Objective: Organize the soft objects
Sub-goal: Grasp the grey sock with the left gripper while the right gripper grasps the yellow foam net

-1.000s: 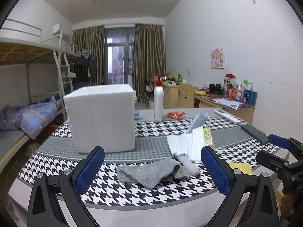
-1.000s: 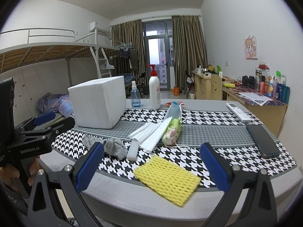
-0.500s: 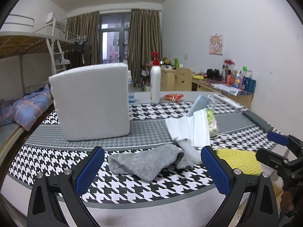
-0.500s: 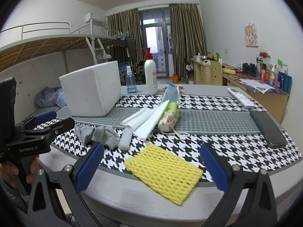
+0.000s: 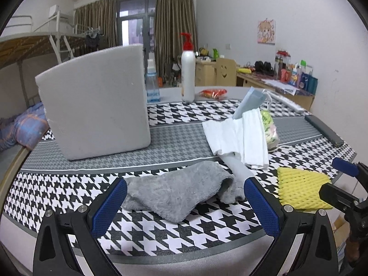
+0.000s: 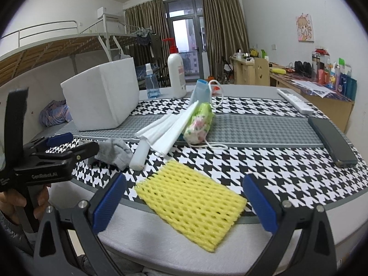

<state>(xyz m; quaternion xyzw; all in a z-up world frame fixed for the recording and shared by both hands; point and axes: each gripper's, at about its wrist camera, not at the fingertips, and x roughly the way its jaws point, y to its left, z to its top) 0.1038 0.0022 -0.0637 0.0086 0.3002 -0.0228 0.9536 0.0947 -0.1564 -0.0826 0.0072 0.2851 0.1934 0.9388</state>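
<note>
Left gripper (image 5: 185, 203) was spread wide, nothing between the pads, hovering at the near table edge. Grey fuzzy cloth (image 5: 181, 192) lay crumpled just ahead, between the fingertips' line. White foam box (image 5: 96, 101) sat beyond it to the left. Folded white cloth (image 5: 237, 135) ahead-right, yellow foam net (image 5: 301, 189) further right, right gripper (image 5: 345, 184) beside that.

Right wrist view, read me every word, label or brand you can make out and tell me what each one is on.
"GenRobot.AI": on the side of the left gripper, blurred but legible.
Pump bottle: label print too small to read.
Bottles and boxes on the desk: blurred, unreadable.
Wall poster: a cartoon picture, no readable words.
</note>
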